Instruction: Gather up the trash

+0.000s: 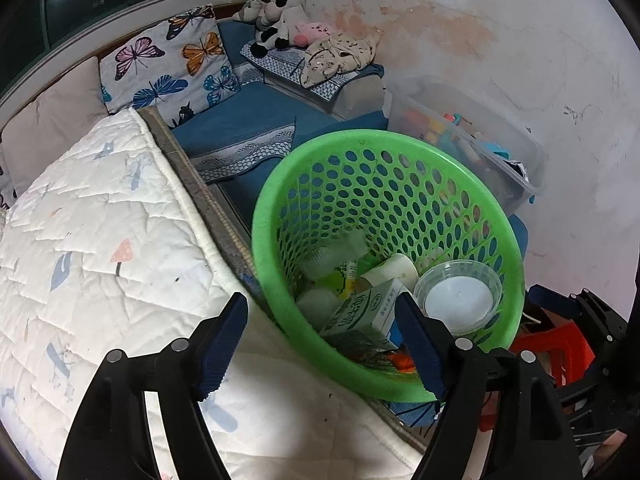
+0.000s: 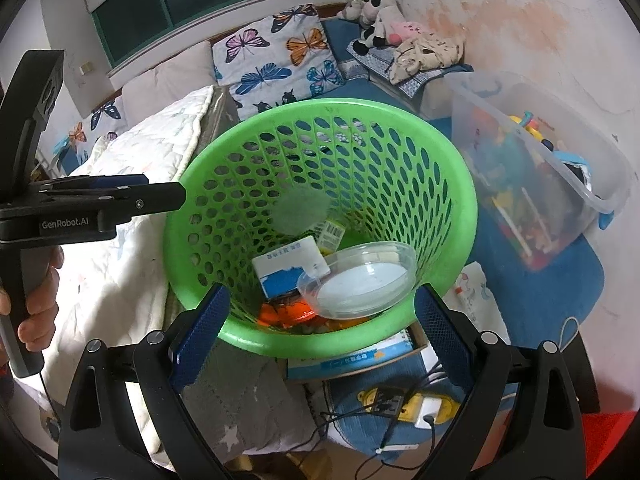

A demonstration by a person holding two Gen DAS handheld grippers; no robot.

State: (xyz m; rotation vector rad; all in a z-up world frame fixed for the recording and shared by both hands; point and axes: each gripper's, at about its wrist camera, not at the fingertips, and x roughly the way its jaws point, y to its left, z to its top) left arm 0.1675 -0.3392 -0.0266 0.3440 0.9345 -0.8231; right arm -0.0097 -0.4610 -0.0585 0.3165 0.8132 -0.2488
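Several trash items already inside round green perforated plastic basket [image 2: 320, 216]: white-and-blue milk carton [image 2: 290, 272], clear round plastic tub [image 2: 360, 280], orange wrapper [image 2: 288, 314], small bottles. Basket sits beside white quilted mattress [image 1: 100, 240], near clear toy bin [image 1: 472, 140]. No loose trash visible outside basket; collecting looks mostly done. Left hand-held gripper [image 1: 320, 344] angled down over basket rim, jaws apart, nothing held. Right hand-held gripper [image 2: 322, 340] likewise tilted down at basket, jaws wide, empty.
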